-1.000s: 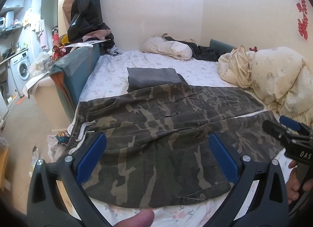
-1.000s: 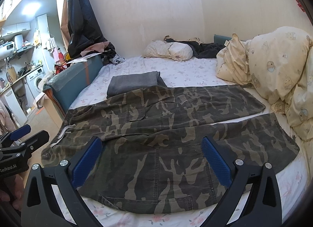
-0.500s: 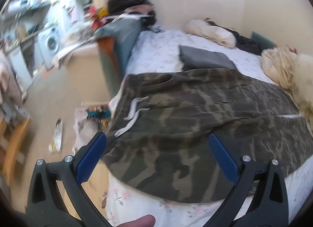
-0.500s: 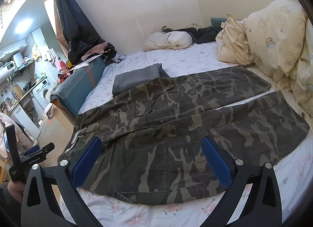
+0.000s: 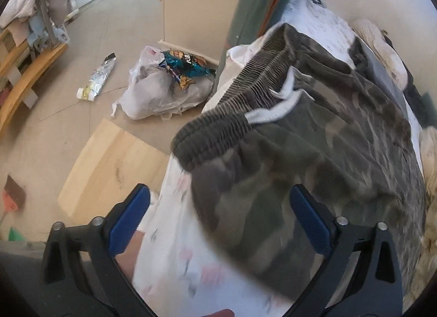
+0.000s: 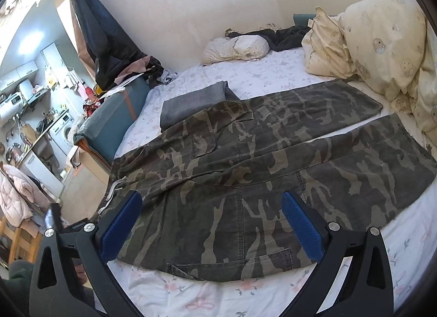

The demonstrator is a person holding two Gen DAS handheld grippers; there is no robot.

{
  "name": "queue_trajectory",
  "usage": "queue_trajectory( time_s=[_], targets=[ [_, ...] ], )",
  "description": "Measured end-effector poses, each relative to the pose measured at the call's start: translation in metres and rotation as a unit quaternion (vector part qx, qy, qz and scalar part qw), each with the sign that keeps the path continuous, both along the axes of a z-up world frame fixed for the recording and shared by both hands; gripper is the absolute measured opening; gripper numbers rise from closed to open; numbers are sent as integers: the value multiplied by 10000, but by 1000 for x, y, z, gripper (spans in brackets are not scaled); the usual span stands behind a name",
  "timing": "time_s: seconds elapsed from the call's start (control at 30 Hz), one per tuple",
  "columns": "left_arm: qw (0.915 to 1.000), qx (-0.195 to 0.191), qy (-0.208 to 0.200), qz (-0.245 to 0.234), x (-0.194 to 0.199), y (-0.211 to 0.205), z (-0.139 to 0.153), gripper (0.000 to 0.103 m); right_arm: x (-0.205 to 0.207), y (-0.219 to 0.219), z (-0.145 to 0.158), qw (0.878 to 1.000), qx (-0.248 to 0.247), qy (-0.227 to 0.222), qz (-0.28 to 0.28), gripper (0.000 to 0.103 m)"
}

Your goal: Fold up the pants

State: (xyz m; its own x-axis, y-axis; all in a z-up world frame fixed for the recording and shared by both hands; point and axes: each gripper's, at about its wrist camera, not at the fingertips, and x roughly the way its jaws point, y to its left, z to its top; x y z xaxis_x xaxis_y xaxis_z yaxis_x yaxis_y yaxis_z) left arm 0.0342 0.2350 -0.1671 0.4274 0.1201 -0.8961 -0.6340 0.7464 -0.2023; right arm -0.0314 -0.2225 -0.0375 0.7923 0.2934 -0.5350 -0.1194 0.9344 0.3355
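Note:
Camouflage pants [image 6: 245, 164] lie spread flat across the bed, waist at the left edge, both legs running right. In the left wrist view the ribbed waistband [image 5: 218, 126] with a white drawstring [image 5: 275, 109] hangs at the bed's corner. My left gripper [image 5: 218, 221] is open, just above the pants' near waist corner. My right gripper [image 6: 210, 224] is open over the near leg's lower edge, holding nothing.
A folded grey garment [image 6: 191, 101] lies behind the pants. Pillows and a cream duvet [image 6: 382, 38] crowd the right side. On the floor left of the bed lie a plastic rubbish bag [image 5: 164, 85] and a wooden board [image 5: 109, 169].
My left gripper has swung left and down to the waistband corner at the bed's edge. The right gripper has shifted slightly; the pants lie unmoved.

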Motion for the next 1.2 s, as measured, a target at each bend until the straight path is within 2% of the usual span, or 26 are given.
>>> queue_trajectory(
  time_s=[0.03,0.07,0.13,0.2,0.27,0.33,0.43,0.57,0.67,0.73,0.83,0.93,1.03,1.13,1.2],
  targets=[
    [9999,-111,54,50,8,2,-10,85,0,0,1,10000,19,-3,24,103],
    [9997,-197,95,66,14,7,-18,70,0,0,2,10000,-14,-41,37,103],
    [9989,-460,46,41,21,13,-30,64,0,1,1,9998,-187,-114,-28,103],
    [9991,-420,18,22,26,13,-29,57,1,0,-3,9994,-313,-89,-117,103],
    [9999,50,44,-121,26,5,-16,23,5,-4,-8,9995,-272,36,-162,103],
    [9986,479,84,-198,27,-2,-1,12,6,-7,-9,9997,-145,93,-168,103],
    [9949,893,-277,-378,23,-14,34,9,7,-7,-8,9997,-181,42,-173,103],
    [9845,1444,-654,-756,19,-32,83,8,6,-7,-10,9997,-192,87,-143,103],
    [9840,1401,-594,-930,25,-34,104,8,5,-10,-12,9998,-73,92,-138,103],
    [9865,1297,-372,-931,31,-29,107,9,7,-17,-16,9996,127,156,-189,103],
    [9872,1261,-201,-958,34,-29,106,9,11,-29,-43,9948,672,673,-377,103],
    [9851,1364,-256,-1020,34,-35,106,8,12,-25,-98,9805,1099,1579,-393,103],
    [9863,1318,-264,-960,32,-33,103,9,11,-19,-156,9546,1787,2352,-381,103],
    [9882,1239,-197,-883,32,-32,98,9,15,-22,-191,9358,2191,2703,-573,103],
    [9871,1305,-163,-910,33,-33,97,8,22,-32,-204,9288,2386,2727,-770,103]
  ],
)
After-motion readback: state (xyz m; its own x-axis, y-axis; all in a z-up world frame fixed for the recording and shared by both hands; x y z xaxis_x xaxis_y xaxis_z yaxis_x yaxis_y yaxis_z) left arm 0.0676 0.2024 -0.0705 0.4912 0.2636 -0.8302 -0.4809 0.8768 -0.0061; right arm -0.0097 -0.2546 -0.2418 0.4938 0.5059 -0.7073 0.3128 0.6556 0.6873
